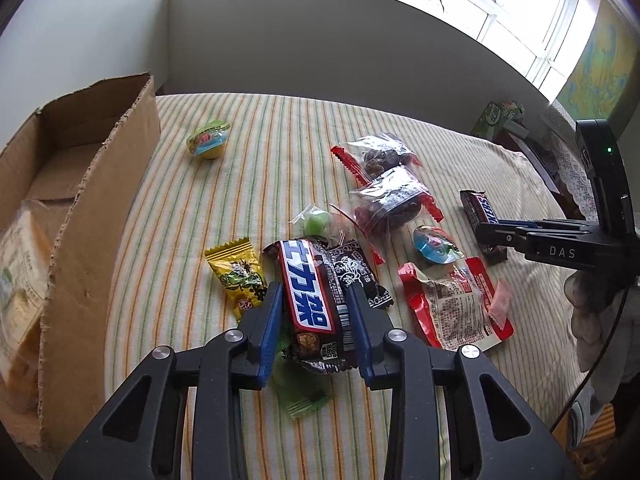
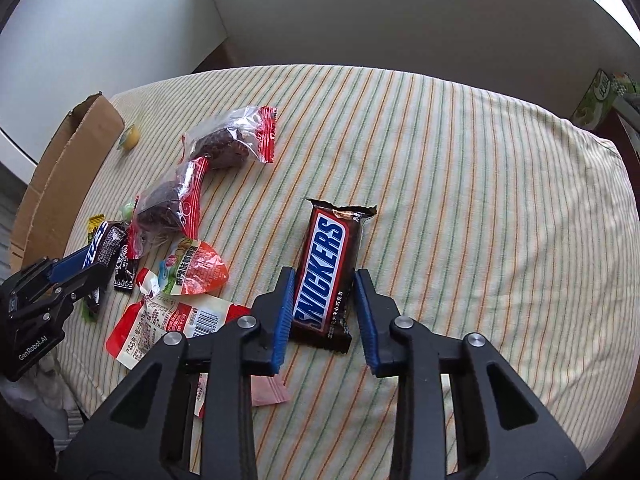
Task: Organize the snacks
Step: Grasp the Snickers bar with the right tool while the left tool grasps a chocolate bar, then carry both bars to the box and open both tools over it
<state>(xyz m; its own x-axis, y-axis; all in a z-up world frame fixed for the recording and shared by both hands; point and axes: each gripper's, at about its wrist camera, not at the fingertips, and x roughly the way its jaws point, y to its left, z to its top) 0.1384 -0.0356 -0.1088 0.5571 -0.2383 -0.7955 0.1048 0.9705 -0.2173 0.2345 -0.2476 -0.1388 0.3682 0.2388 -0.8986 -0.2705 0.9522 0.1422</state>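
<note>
A brown Snickers bar with Chinese lettering (image 1: pixel 310 292) lies on the striped cloth (image 1: pixel 240 184), and my left gripper (image 1: pixel 314 288) is shut on its sides, blue pads against the wrapper. The same gripper (image 2: pixel 94 266) shows at the left of the right wrist view. A second Snickers bar (image 2: pixel 326 268) lies apart on the right; my right gripper (image 2: pixel 324 274) is shut on its lower half, also seen side-on (image 1: pixel 486 232). Loose snacks lie between: a yellow candy packet (image 1: pixel 236 276), a black packet (image 1: pixel 360 276), two clear date bags (image 1: pixel 390 196) and a red-white pouch (image 1: pixel 452 308).
An open cardboard box (image 1: pixel 100 200) with pale packets inside stands at the cloth's left edge. A round jelly cup (image 1: pixel 210 142) sits near it. A green wrapper (image 1: pixel 300 388) lies under my left gripper. A green carton (image 1: pixel 496 118) stands far right. A gloved hand (image 1: pixel 588 296) holds the right gripper.
</note>
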